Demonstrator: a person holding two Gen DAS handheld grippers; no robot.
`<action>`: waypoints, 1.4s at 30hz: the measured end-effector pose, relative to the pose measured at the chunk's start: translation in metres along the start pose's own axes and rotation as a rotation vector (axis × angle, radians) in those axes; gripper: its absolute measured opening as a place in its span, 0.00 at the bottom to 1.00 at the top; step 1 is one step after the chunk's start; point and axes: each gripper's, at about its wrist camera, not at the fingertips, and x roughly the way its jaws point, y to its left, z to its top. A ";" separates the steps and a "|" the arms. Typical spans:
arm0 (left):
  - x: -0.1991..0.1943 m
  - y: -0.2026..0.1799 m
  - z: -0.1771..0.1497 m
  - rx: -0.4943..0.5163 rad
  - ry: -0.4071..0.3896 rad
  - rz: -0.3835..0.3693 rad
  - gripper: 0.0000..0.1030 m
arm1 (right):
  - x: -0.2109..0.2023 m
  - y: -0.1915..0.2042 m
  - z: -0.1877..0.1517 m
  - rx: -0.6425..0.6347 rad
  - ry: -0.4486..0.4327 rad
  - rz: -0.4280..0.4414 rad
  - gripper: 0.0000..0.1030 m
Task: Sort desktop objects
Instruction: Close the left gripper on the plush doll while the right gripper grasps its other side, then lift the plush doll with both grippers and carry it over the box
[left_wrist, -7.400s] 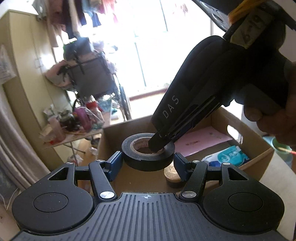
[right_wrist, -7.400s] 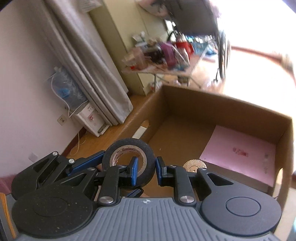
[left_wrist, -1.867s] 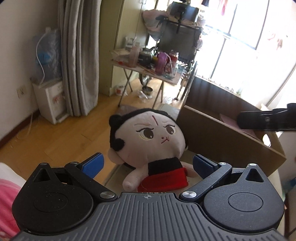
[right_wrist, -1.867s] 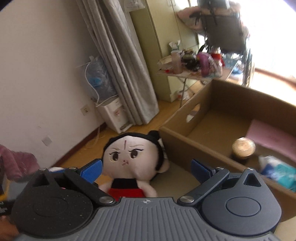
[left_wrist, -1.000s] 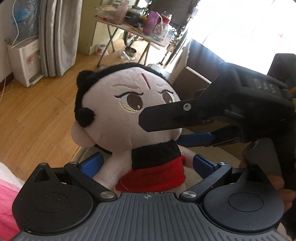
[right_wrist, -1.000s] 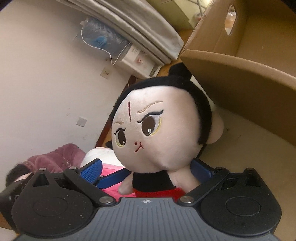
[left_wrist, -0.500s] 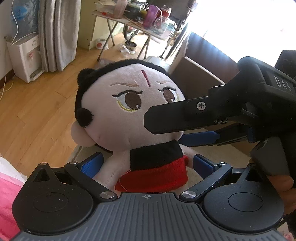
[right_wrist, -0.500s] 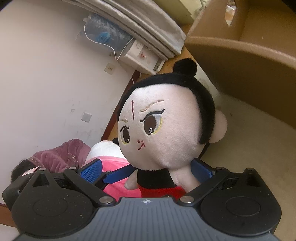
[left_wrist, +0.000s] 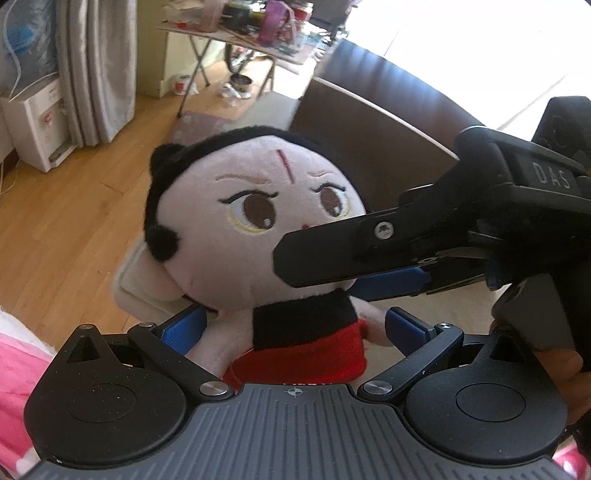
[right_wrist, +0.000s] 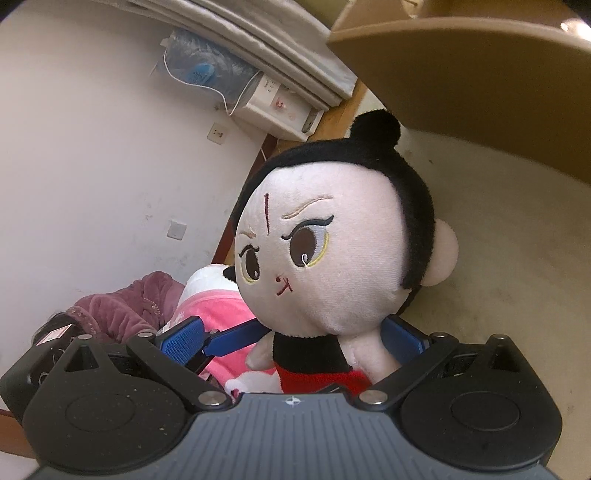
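A plush doll (left_wrist: 258, 229) with a pale face, black hair and a red and black outfit sits upright on the beige table. In the left wrist view my left gripper (left_wrist: 295, 325) is open, its blue pads on either side of the doll's body. My right gripper reaches in from the right, one finger (left_wrist: 332, 254) across the doll's chin. In the right wrist view the doll (right_wrist: 332, 258) fills the centre and my right gripper (right_wrist: 295, 336) is open around its neck and body. Whether the pads touch the doll is unclear.
A cardboard box (right_wrist: 480, 74) stands just behind the doll; it shows as a dark wall (left_wrist: 369, 129) in the left wrist view. Pink cloth (right_wrist: 221, 314) lies at the table's left. The table edge (left_wrist: 125, 280) drops to wood floor.
Both grippers have come closer to the doll over the last second and stay open around it. The left gripper's pads now sit nearer the doll's body.
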 end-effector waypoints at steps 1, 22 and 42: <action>-0.001 -0.004 -0.002 0.013 0.001 -0.010 1.00 | -0.002 -0.002 -0.003 0.006 0.000 0.006 1.00; 0.015 -0.064 -0.009 0.198 0.015 -0.116 1.00 | -0.069 -0.047 -0.039 0.131 -0.123 -0.018 1.00; 0.028 -0.057 0.006 0.129 0.025 -0.186 1.00 | -0.073 -0.059 -0.037 0.129 -0.151 -0.023 1.00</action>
